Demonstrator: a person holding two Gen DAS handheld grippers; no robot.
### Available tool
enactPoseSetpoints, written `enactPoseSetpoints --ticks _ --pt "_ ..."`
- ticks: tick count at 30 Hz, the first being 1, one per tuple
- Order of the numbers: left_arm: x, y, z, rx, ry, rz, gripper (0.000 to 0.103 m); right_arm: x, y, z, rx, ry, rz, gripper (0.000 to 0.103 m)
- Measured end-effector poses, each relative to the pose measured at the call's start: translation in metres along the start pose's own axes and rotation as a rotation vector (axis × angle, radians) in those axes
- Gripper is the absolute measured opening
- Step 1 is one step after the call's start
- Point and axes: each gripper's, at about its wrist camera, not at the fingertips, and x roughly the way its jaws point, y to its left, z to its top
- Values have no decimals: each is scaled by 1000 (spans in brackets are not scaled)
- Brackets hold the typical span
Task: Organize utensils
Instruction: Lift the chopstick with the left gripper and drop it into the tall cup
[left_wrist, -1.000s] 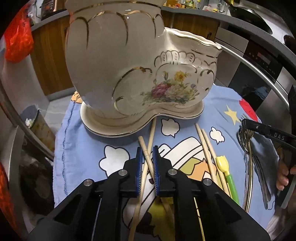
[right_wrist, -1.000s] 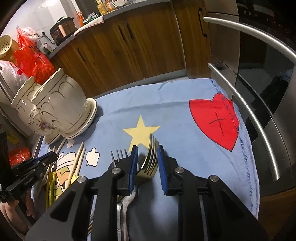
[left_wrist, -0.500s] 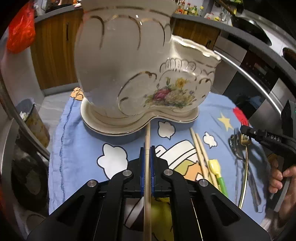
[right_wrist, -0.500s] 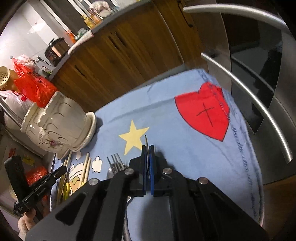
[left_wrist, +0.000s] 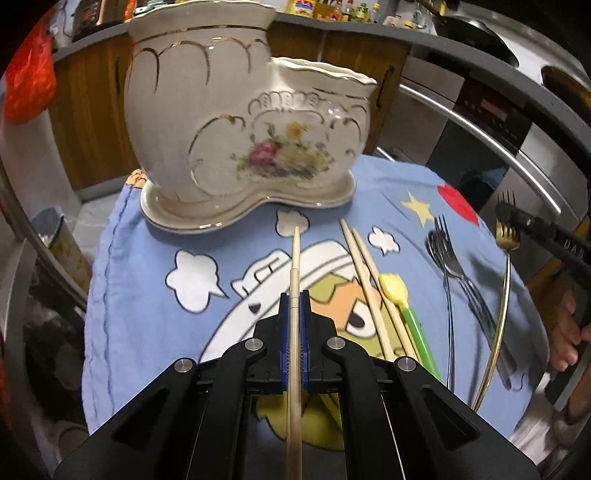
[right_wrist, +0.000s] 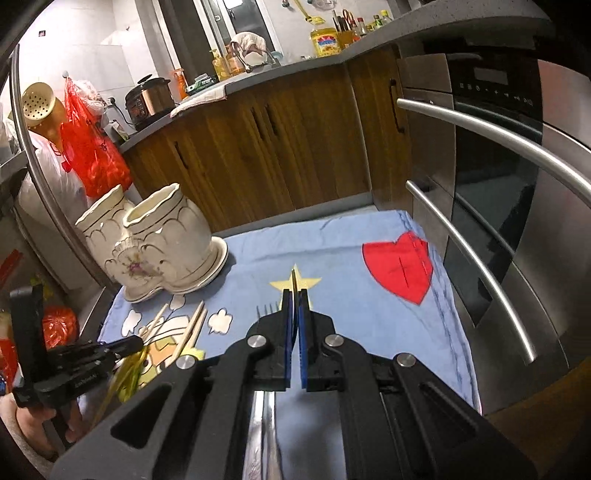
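Note:
My left gripper (left_wrist: 294, 301) is shut on a wooden chopstick (left_wrist: 295, 258) and holds it lifted, pointing at the white floral ceramic utensil holder (left_wrist: 243, 122). My right gripper (right_wrist: 294, 295) is shut on a gold fork (right_wrist: 293, 277), seen edge-on; in the left wrist view the gold fork (left_wrist: 508, 234) hangs raised at the right. Two more chopsticks (left_wrist: 364, 269), a yellow-green utensil (left_wrist: 404, 306) and silver forks and a spoon (left_wrist: 448, 258) lie on the blue cartoon cloth (left_wrist: 140, 280). The holder (right_wrist: 166, 236) also shows at the left of the right wrist view.
An oven front with steel handles (right_wrist: 476, 229) stands right of the cloth. Wooden cabinets (right_wrist: 277, 155) are behind. A bin (left_wrist: 62, 243) sits on the floor at the left, below the cloth's edge. A red bag (right_wrist: 92, 147) hangs at the back left.
Both grippers closed, the left on a chopstick and the right on the gold fork, then lifted them off the cloth. The holder now looks farther away.

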Motion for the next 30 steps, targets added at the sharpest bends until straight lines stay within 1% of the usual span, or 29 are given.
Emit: enactPoseSetpoints --ticks 5,10,15,17,19,23,26,28,30 --pt "-6 3 -8 -28 -5 -5 6 -14 11 1 -23 -9 10 2" --pt "-8 9 -14 -44 -1 14 6 -23 17 -1 -29 -6 24 2" --pt "-11 13 -15 -50 6 1 6 -28 21 -2 -38 6 21 2" --pt "-15 16 -17 -54 -9 7 6 -32 26 -2 -42 -2 19 2" --pt "-20 18 -17 -47 -19 -15 6 -34 30 -3 -46 -6 18 2" --pt "-29 18 -20 -28 -52 -13 6 -36 36 -9 -49 -4 31 2" --pt "-36 23 -22 -61 -69 -29 6 -39 37 -10 -35 -20 43 2" --pt "-49 26 -21 -55 -108 -18 6 -40 40 -8 -57 -30 43 2" --pt "-59 29 -18 -79 -139 -41 6 -40 45 -3 -98 -44 38 2"
